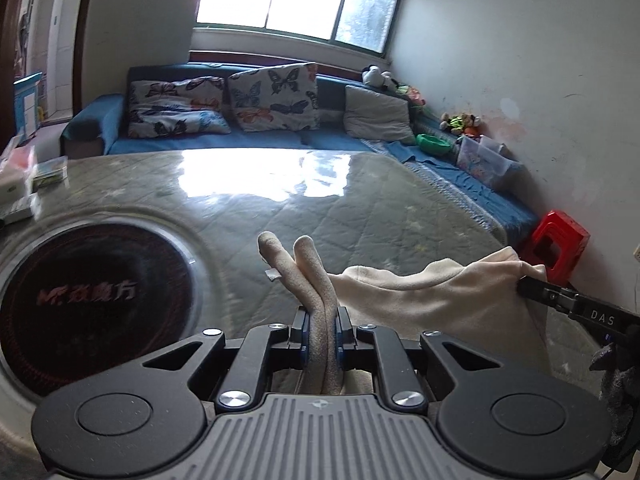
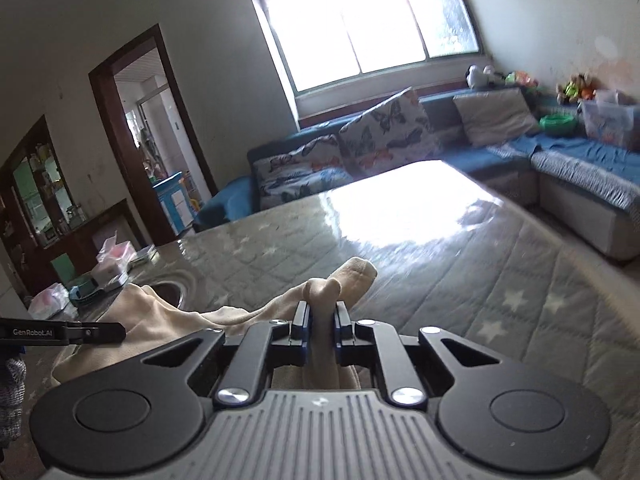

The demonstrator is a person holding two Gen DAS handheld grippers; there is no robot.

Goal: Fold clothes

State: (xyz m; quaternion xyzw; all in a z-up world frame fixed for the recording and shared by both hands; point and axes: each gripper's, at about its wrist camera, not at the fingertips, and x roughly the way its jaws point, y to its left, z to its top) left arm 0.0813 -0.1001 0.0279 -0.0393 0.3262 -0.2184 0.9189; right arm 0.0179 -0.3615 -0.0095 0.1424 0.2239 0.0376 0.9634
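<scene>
A cream, soft fleece garment (image 1: pixel 432 300) hangs stretched between the two grippers above a grey quilted table cover with white stars (image 2: pixel 500 280). The left gripper (image 1: pixel 323 322) pinches a bunched fold of it; the right gripper (image 2: pixel 323 320) clamps another fold. A round dark hotplate (image 1: pixel 92 292), seemingly set into the table, lies left.

Soft matt cream fleece garment (image 1: pixel 432 300), glossy quilted table cover (image 1: pixel 280 208) — matt black plastic left gripper (image 1: pixel 322 334)
</scene>
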